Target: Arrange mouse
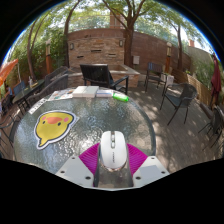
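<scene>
A white computer mouse (113,150) sits between my two fingers, its front pointing away from me. Both magenta pads (92,157) press against its sides, so my gripper (113,163) is shut on it. It is held just over the near part of a round glass table (150,120). A yellow chick-shaped mouse pad (52,127) lies on the table, ahead and to the left of the fingers. I cannot tell whether the mouse touches the glass.
A green object (120,97) and a white sheet (85,91) lie at the table's far side. Dark metal patio chairs (97,75) (180,100) stand around the table. A brick wall and trees are beyond.
</scene>
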### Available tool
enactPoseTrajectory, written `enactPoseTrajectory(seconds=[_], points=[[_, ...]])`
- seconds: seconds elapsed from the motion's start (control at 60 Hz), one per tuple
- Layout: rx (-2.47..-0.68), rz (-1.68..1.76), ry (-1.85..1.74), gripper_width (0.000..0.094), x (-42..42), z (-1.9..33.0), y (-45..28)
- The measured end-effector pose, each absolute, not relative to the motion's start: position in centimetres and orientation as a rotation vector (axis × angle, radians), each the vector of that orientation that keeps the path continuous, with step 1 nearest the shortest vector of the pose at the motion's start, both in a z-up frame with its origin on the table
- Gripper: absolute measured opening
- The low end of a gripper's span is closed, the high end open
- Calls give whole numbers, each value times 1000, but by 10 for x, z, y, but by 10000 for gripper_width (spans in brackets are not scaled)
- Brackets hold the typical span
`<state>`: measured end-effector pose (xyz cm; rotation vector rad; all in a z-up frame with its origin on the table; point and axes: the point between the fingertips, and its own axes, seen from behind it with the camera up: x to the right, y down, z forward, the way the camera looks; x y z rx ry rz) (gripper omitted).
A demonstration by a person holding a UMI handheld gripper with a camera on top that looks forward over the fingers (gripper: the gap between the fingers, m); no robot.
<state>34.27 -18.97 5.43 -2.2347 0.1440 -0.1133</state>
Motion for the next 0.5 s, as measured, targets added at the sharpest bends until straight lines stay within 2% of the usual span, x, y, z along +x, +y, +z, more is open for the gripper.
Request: enactPoseTrajectory(seconds=[0.2, 0.3, 0.383, 0.417, 0.45, 0.467, 0.5], points=[[-1981, -177, 227, 389, 328, 206, -115], [-1885, -121, 189, 388, 272, 255, -77], [-1884, -62, 125, 387, 213, 250, -52], [-1907, -25, 108, 389, 188, 233, -43], [-1930, 2, 95, 387, 146, 199, -35], [-1962, 19, 83, 386, 150, 201, -30], [-2019, 38, 63, 388, 143, 181, -21]])
